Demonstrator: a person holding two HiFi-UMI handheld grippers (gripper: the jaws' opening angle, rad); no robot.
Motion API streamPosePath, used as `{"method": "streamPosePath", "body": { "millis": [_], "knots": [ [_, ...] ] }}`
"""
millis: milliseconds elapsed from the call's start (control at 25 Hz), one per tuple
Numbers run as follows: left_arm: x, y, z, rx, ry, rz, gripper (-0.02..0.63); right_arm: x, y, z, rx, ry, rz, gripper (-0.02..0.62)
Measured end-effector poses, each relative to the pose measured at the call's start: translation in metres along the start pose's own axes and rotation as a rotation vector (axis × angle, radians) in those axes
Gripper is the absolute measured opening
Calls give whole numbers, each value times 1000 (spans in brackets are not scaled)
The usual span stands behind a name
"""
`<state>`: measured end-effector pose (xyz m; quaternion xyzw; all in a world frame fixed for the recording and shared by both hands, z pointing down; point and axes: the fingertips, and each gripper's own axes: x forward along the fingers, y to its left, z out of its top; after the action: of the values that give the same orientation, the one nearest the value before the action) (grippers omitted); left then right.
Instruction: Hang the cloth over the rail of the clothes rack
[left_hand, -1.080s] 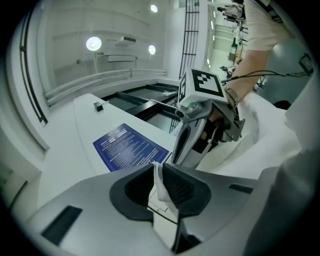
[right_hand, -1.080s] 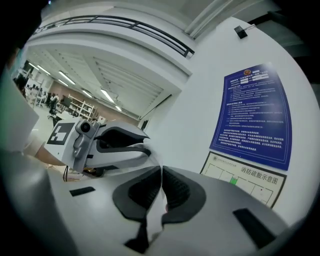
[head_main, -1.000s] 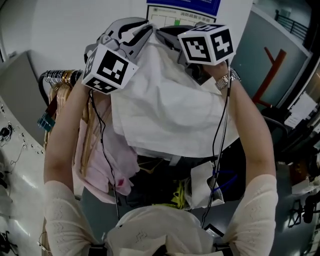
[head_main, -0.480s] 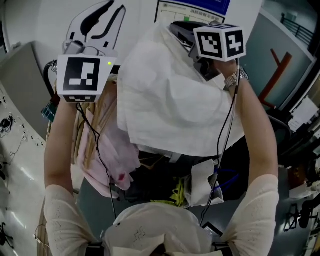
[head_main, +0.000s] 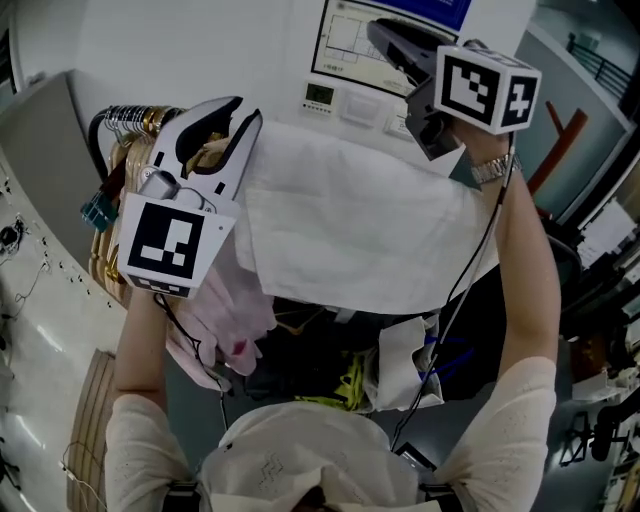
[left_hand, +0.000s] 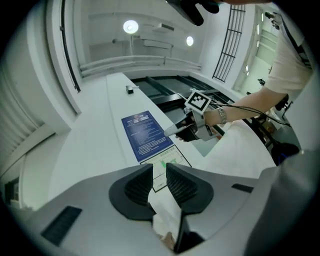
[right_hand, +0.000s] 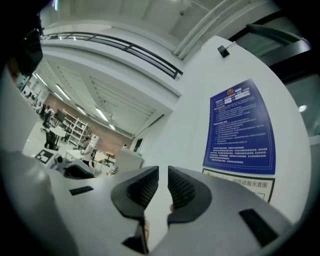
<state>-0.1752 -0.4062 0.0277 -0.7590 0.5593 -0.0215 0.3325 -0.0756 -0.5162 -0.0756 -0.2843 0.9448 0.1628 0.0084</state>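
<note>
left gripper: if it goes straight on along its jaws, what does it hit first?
Probably the white wall, around the diagram sheet below the blue notice. The left gripper, jaws shut on the cloth, shows nothing nearer in that line. Depth is unclear, so treat the wall as a best guess.

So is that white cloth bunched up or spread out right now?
Spread out: the white cloth hangs as a broad flat sheet, one corner pinched in the left hand-held gripper.
</note>
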Motion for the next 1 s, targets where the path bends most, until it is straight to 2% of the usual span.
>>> {"method": "streamPosePath", "body": {
  "millis": [160, 280, 360, 440, 560, 640, 720, 840, 1000],
  "knots": [
    [-11, -9, -19, -92, 69, -11, 87, -47, 52, 20, -47, -20, 23, 46],
    [-21, -21, -30, -155, 104, -18, 87, -86, 107, 5, -80, -41, 135, 47],
    [-29, -26, -41, -212, 123, 4, 87, -113, 128, -16, -81, -52, 146, 46],
    [-36, -29, -54, -270, 145, 42, 87, -142, 129, -40, -76, -61, 73, 47],
    [-38, -31, -74, -330, 183, 89, 89, -186, 117, -76, -74, -52, -83, 46],
    [-35, -35, -81, -360, 197, 80, 89, -214, 109, -95, -96, -28, -185, 48],
    [-30, -39, -83, -379, 202, 49, 89, -235, 105, -110, -161, 9, -274, 48],
    [-25, -41, -90, -404, 226, 38, 89, -257, 104, -131, -239, 83, -356, 48],
    [-22, -37, -102, -478, 238, 36, 89, -284, 84, -141, -147, 69, -478, 46]
  ]
}}
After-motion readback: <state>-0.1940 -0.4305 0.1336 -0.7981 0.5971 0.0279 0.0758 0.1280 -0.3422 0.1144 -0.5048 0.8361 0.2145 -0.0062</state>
